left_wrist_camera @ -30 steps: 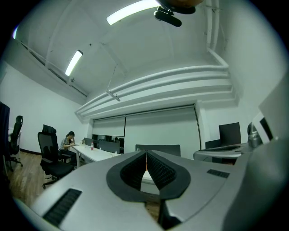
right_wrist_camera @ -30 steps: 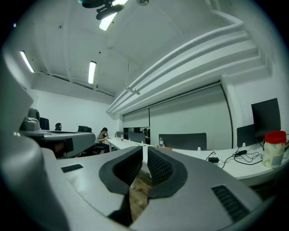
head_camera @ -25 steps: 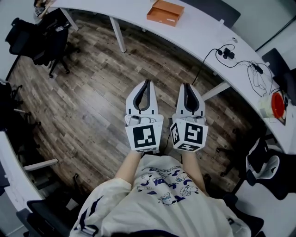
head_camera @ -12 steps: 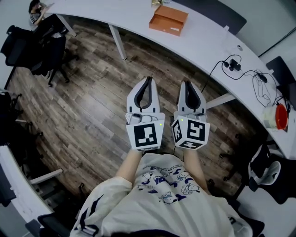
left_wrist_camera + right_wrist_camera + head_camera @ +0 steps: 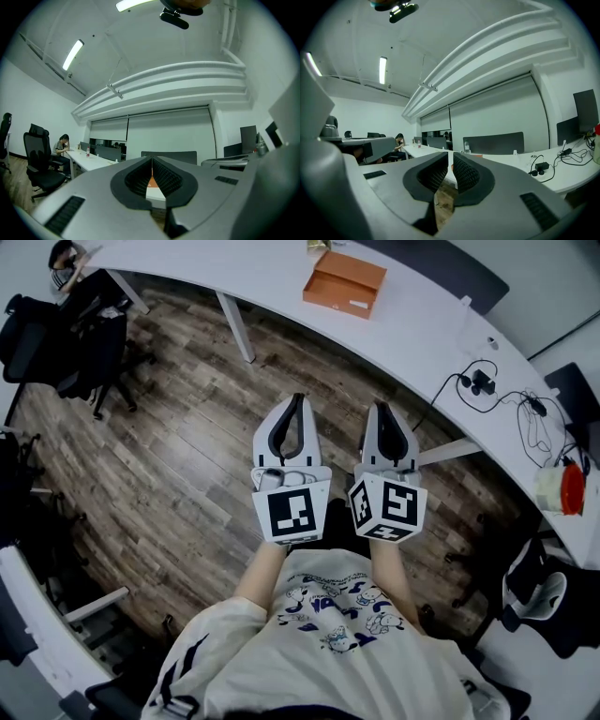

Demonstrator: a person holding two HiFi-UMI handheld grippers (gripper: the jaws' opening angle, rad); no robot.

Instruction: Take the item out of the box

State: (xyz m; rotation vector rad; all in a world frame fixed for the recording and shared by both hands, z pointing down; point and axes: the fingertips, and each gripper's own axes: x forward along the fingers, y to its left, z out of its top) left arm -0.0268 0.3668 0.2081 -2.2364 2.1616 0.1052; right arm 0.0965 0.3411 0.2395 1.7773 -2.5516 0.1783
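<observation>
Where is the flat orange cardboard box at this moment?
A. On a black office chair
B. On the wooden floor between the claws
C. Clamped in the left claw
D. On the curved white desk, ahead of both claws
D: the flat orange cardboard box lies on the curved white desk, well apart from the left claw and the right claw, both of which are shut on nothing.
</observation>
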